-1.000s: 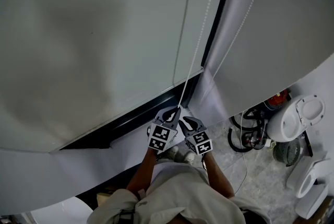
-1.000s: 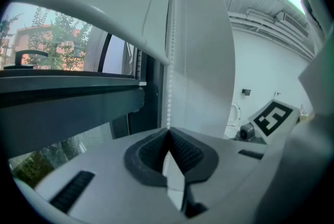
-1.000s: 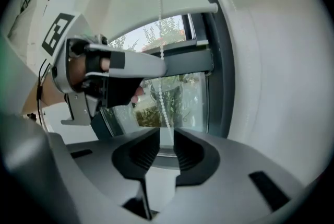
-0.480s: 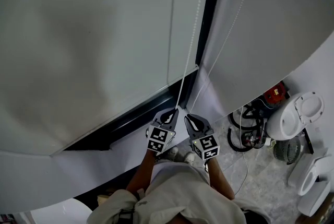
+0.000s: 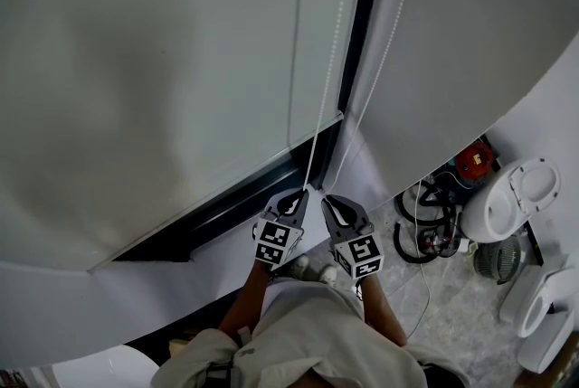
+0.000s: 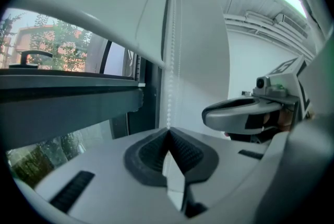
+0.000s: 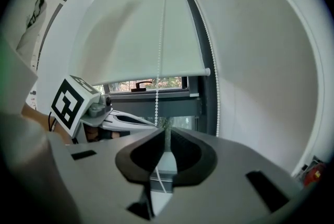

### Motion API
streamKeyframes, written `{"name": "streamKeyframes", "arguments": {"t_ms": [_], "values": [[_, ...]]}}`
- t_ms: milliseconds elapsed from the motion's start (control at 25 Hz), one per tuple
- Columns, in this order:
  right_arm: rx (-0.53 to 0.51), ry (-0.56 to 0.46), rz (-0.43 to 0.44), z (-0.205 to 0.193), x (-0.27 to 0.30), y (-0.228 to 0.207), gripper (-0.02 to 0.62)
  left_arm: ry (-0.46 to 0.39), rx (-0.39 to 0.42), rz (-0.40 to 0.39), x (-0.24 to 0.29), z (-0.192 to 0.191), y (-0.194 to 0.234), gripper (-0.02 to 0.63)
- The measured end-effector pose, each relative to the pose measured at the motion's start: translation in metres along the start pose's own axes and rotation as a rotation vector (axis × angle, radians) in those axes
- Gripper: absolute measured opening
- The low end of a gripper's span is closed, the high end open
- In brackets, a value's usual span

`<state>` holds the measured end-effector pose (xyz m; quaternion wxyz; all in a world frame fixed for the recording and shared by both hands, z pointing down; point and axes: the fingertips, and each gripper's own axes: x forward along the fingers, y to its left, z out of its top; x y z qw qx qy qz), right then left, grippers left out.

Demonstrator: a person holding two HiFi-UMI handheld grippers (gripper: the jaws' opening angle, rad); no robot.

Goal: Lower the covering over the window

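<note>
Storeroom-like workspace: loose toilets (image 5: 503, 207) and coiled hoses (image 5: 425, 234) on tiled floor (image 5: 461, 305).

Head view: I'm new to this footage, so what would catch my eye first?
A pale blind fills the upper left, with a dark window strip below it. Bottom centre, the left claw is shut on the cord; the right claw, beside it, has just closed on it too.

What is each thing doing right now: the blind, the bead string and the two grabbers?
roller blind, pulled partway down.
window, a strip of glass shows under the blind.
bead chain, hanging straight, held by both grippers.
left gripper, shut on the bead chain.
right gripper, jaws have just been closing, now shut on the bead chain.
</note>
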<state>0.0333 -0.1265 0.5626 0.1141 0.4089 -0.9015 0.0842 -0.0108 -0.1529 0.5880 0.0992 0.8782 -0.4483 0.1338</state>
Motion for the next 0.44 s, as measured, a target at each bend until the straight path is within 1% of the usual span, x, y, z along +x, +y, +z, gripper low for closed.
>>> {"name": "streamKeyframes", "arguments": {"t_ms": [80,200,440], "values": [[-0.005,0.005,-0.005,0.0,-0.002,0.0,0.018,0.0,0.001,0.0,0.0,-0.001,0.0,0.014],[-0.016,-0.021,-0.017,0.008,-0.003,0.002,0.018,-0.007,0.001,-0.003,-0.003,0.0,0.0,0.014],[-0.031,-0.027,-0.028,0.013,-0.002,0.001,0.02,-0.011,0.0,-0.009,-0.001,-0.002,0.001,0.014]]}}
